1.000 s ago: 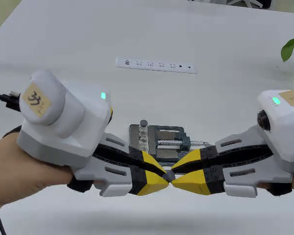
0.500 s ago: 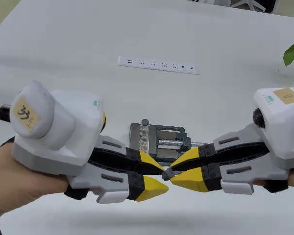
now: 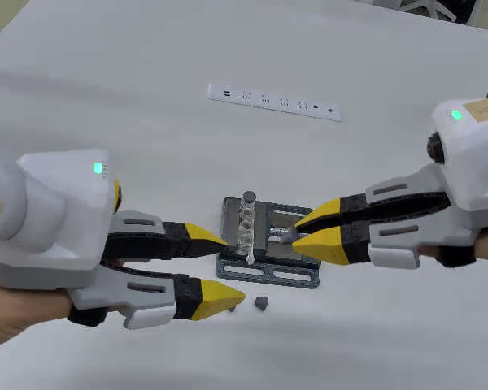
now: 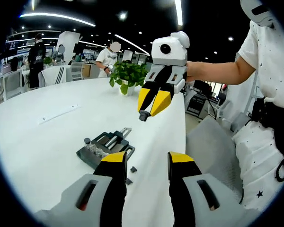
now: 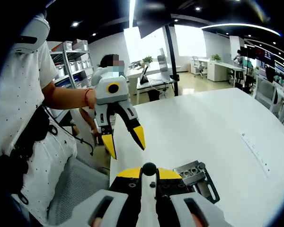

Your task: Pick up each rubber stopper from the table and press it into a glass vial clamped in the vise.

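Right tool [image 3: 295, 231] pinches half-hidden stopper [image 5: 149, 168]; vials [image 3: 247, 227] blurry.

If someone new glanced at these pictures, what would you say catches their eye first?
The two yellow-tipped grippers facing each other over the white table: the right gripper, shut on a dark rubber stopper, and the left gripper, open. Between them sits the vise holding a row of glass vials, with a loose stopper lying in front.

No writing can be read; the tan sticker [image 3: 485, 110] on the right gripper [image 3: 296, 230] is too blurred.
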Motion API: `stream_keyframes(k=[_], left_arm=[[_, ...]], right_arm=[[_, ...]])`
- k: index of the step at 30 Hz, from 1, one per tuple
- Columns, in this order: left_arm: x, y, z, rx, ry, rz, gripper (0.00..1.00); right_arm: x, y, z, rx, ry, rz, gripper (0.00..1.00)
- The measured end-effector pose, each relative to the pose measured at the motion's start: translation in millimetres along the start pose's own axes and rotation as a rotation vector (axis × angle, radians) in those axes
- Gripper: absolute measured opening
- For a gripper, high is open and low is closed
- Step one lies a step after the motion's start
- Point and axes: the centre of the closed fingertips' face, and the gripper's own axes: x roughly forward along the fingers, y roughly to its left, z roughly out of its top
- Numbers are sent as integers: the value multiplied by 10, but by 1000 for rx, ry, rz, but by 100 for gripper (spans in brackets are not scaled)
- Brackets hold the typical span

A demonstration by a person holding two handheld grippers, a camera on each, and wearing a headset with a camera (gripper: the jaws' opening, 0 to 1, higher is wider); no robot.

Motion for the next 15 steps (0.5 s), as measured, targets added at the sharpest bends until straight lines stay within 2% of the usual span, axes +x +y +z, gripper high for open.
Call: stream_keyframes(k=[8, 15], left_arm=[[-147, 207, -83, 1, -53, 89, 52], [-168, 297, -202, 27, -48, 121, 68]], right_arm=[[186, -314, 33, -25, 106, -32, 4], [366, -597, -27, -29, 199, -55, 5]])
